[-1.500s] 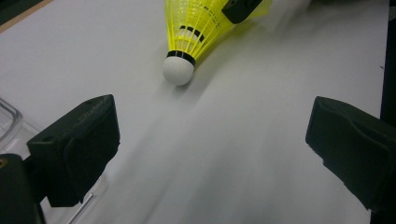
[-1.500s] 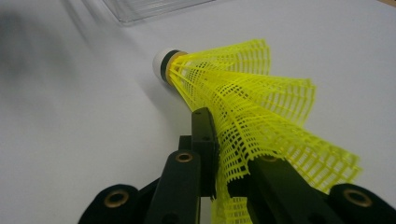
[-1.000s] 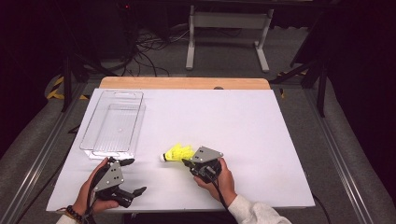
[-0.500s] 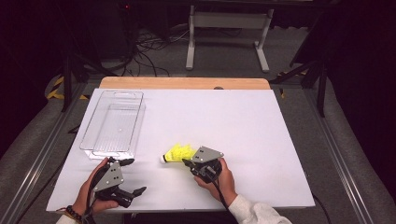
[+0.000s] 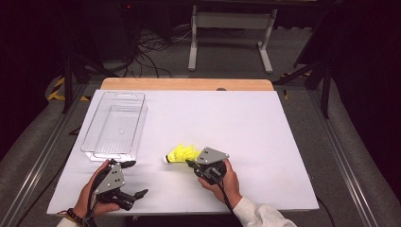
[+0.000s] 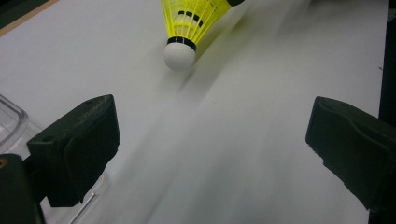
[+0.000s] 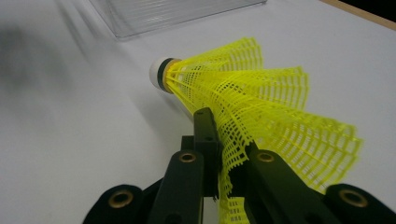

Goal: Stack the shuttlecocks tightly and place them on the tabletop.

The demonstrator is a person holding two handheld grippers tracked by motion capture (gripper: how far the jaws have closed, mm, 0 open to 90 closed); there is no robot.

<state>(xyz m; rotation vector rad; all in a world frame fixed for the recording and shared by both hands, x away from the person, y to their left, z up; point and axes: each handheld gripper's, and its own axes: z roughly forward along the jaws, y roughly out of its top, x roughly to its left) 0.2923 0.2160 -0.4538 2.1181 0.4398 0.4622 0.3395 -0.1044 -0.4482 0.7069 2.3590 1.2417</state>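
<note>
Here's the right gripper (image 5: 190, 163) low on the white table (image 5: 283, 142), and its 2 fingers (image 7: 205, 135) are pinched together on the mesh skirt of the yellow shuttlecock (image 5: 178, 154). In the right gripper view the netting is squeezed flat between them, and the white cork tip points away from the fingers toward the clear plastic bin (image 5: 116, 125) beyond it. The skirt fans out to one side of the fingers, crumpled where they bite it.

Over to the left gripper (image 5: 132, 178), held in the person's left hand (image 5: 90, 196) near the table's front edge. Its fingers (image 6: 77, 144) stand wide apart with bare table between them, nothing in their hold. Ahead of those fingers lies the shuttlecock (image 6: 189, 25), cork tip toward them, well clear of both. A corner of the clear bin (image 6: 11, 121) sits just beside 1 finger.
</note>
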